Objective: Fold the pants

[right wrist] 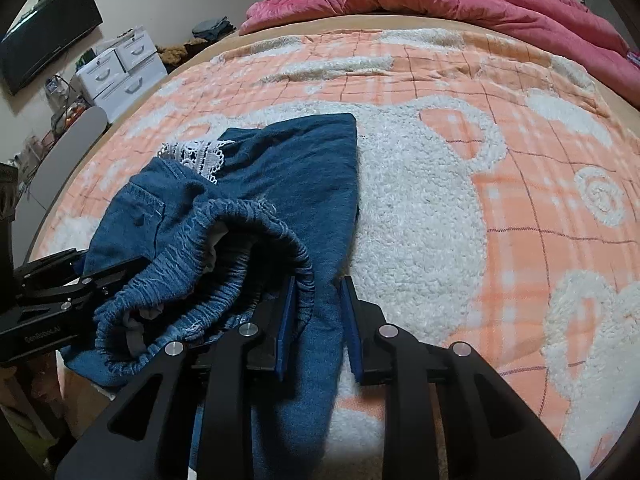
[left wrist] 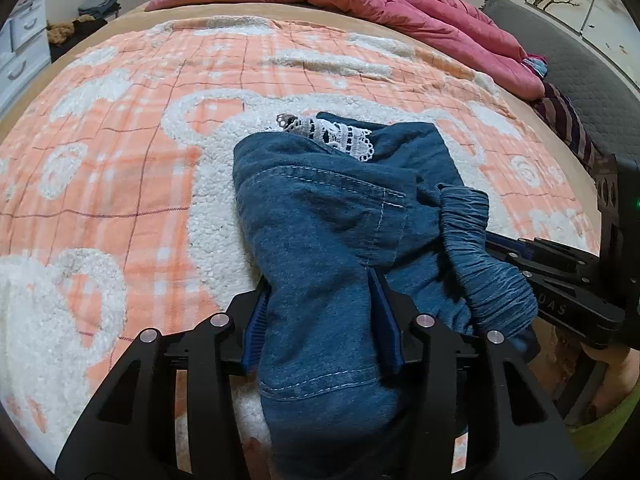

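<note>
Blue denim pants (left wrist: pixel 320 216) with a white lace trim (left wrist: pixel 328 132) and a gathered elastic waistband (left wrist: pixel 476 240) lie bunched on the bed. My left gripper (left wrist: pixel 322 304) is shut on a thick fold of the denim near the front edge. In the right wrist view the pants (right wrist: pixel 280 168) lie to the left, waistband (right wrist: pixel 224 240) open toward me. My right gripper (right wrist: pixel 318 320) is shut on the denim edge beside the waistband. Each gripper shows in the other's view, the right one (left wrist: pixel 560 280) and the left one (right wrist: pixel 52 292).
The bed is covered by an orange-and-white plaid fleece blanket (left wrist: pixel 140 140). A pink duvet (left wrist: pixel 360 4) is heaped along the far side. White drawers (right wrist: pixel 120 68) and a wall TV (right wrist: pixel 44 36) stand to the left of the bed. A dark headboard (left wrist: pixel 560 64) is at right.
</note>
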`<state>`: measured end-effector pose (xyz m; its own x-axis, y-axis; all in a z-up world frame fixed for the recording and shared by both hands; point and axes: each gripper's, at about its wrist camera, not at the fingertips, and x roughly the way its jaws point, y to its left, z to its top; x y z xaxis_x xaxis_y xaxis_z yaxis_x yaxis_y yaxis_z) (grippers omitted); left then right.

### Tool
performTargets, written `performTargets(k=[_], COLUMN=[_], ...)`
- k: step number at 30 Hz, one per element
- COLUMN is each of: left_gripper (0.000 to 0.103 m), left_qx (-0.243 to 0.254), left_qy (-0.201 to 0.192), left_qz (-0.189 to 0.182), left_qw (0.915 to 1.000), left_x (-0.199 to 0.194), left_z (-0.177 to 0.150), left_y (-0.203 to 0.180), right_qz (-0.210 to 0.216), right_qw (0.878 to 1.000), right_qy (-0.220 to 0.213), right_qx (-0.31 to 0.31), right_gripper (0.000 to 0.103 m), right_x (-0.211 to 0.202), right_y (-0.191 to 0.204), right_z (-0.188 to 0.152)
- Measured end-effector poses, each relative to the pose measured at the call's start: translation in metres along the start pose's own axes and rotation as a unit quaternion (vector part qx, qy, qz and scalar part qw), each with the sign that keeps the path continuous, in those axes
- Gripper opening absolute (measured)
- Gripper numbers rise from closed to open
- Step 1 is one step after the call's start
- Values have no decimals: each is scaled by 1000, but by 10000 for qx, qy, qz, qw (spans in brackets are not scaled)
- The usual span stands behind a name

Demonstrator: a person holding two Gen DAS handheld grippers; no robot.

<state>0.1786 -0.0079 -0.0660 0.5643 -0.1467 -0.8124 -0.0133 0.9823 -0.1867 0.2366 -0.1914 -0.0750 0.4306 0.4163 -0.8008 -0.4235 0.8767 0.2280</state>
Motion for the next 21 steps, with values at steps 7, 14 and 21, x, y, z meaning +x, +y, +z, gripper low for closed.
performTargets(k=[7, 14, 21], left_gripper=[46, 50, 59], left_qx=[-6, -19, -65], left_qy=[-39, -48, -72], left_qz=[-2, 36, 87], left_qw=[10000, 10000, 9999], left_x=[-4, -7, -14], left_z=[0, -2, -4], left_y=[2, 2, 4], right_qz=[17, -32, -89], right_qw=[9999, 9997, 9996], right_qy=[-35, -67, -146], right_qx=[164, 218, 237], right_gripper=[33, 44, 58], right_x=[-8, -18, -28], right_y=[-7, -12, -15], right_z=[1, -2, -6])
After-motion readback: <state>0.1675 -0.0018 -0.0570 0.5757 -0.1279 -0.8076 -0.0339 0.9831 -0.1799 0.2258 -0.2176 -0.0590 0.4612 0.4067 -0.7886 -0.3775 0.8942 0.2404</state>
